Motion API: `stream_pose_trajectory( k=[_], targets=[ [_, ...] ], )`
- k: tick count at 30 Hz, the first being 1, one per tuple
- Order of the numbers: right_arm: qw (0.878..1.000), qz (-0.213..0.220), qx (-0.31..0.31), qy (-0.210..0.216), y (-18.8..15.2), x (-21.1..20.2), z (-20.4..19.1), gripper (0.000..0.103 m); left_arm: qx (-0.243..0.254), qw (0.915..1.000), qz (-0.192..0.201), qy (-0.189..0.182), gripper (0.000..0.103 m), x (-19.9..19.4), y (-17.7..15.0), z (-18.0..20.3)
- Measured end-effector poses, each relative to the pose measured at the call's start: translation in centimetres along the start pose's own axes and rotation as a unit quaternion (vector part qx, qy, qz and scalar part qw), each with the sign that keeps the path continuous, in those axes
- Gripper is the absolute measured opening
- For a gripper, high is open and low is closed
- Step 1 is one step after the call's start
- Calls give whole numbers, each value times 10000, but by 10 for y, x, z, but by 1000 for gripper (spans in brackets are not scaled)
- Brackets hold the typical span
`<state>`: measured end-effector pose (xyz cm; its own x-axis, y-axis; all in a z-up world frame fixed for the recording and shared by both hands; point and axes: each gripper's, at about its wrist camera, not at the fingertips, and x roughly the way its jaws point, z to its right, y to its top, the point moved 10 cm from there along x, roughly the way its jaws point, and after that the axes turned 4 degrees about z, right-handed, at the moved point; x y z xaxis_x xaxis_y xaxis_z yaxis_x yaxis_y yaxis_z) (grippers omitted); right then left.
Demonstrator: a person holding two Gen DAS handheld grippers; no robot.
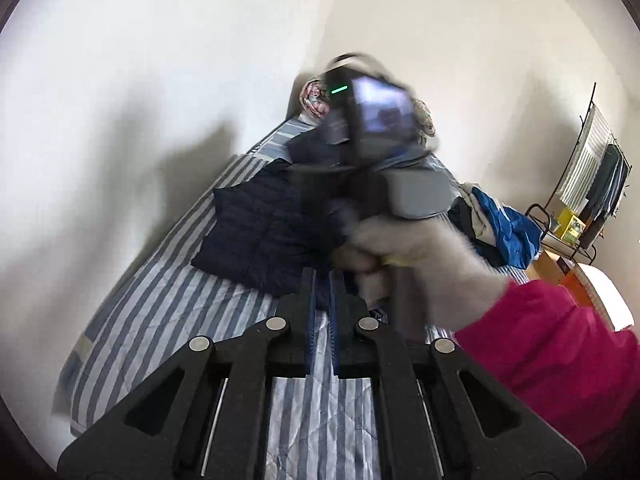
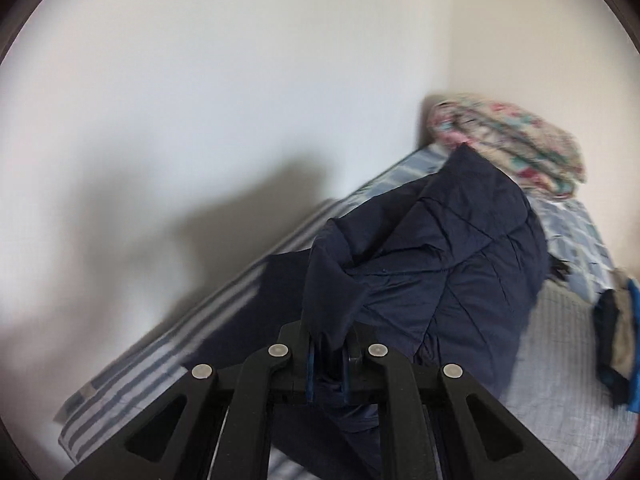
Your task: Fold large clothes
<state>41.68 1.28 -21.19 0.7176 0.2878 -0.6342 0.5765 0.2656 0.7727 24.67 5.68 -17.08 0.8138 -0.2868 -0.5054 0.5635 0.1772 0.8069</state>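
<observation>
A navy quilted jacket (image 1: 256, 232) lies across the striped bed sheet (image 1: 160, 312). My left gripper (image 1: 322, 280) hovers at its near edge with the blue pads shut, and I see nothing clearly held between them. In the right wrist view my right gripper (image 2: 328, 344) is shut on a fold of the jacket (image 2: 440, 264), which rises bunched above the sheet (image 2: 132, 372). In the left wrist view the right tool's body appears blurred over the jacket, held by a grey-gloved hand (image 1: 420, 248) with a pink sleeve (image 1: 560, 344).
A folded floral quilt (image 2: 508, 140) sits at the head of the bed in the corner. A pile of blue and dark clothes (image 1: 500, 224) lies on the bed's right side. A white wall runs along the left. A rack with hanging laundry (image 1: 600, 168) stands beyond.
</observation>
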Motion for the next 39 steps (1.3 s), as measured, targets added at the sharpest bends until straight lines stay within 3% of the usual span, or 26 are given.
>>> stream_pose_trajectory(
  k=[5,9,12,17,19,23,25,27,28,29,30,35,37,39],
  targets=[
    [9934,-826,-294,745,-53,77,-82,7,-99,9999,39,78,3,-3,3,-9],
    [9907,-1047,-391,782,-79,106,-94,7,-120,9998,101,134,3,-5,5,-12],
    [9904,-996,-117,949,-73,106,-85,7,-79,9997,128,199,3,-5,6,-12],
    [9844,-734,170,1592,-59,71,-73,33,-131,9996,132,201,3,-6,4,-13],
    [9831,-581,274,1713,-57,47,-71,34,-152,9995,189,207,3,-11,6,-13],
    [9814,-374,769,1718,-59,4,-36,37,-212,9995,129,181,3,-12,9,-14],
    [9839,-283,959,1482,-69,-16,-7,38,-220,9996,9,168,4,-5,12,-16],
    [9871,-231,1088,1147,-83,-32,24,48,-241,9995,-178,138,11,8,18,-21],
    [9877,-219,1159,1023,-88,-39,38,56,-233,9994,-226,120,21,15,22,-23],
    [9878,-232,1279,856,-100,-46,56,57,-192,9994,-249,135,29,22,26,-25],
    [9871,-254,1379,775,-106,-51,68,57,-94,9994,-270,219,30,34,34,-29],
    [9723,-493,2214,560,-148,-55,122,66,273,9973,-329,604,30,99,64,-57],
    [9633,-544,2541,665,-158,-50,135,76,294,9948,-552,807,30,136,67,-75],
    [9567,-614,2745,741,-165,-42,139,77,278,9914,-803,993,30,170,58,-95]
  ],
)
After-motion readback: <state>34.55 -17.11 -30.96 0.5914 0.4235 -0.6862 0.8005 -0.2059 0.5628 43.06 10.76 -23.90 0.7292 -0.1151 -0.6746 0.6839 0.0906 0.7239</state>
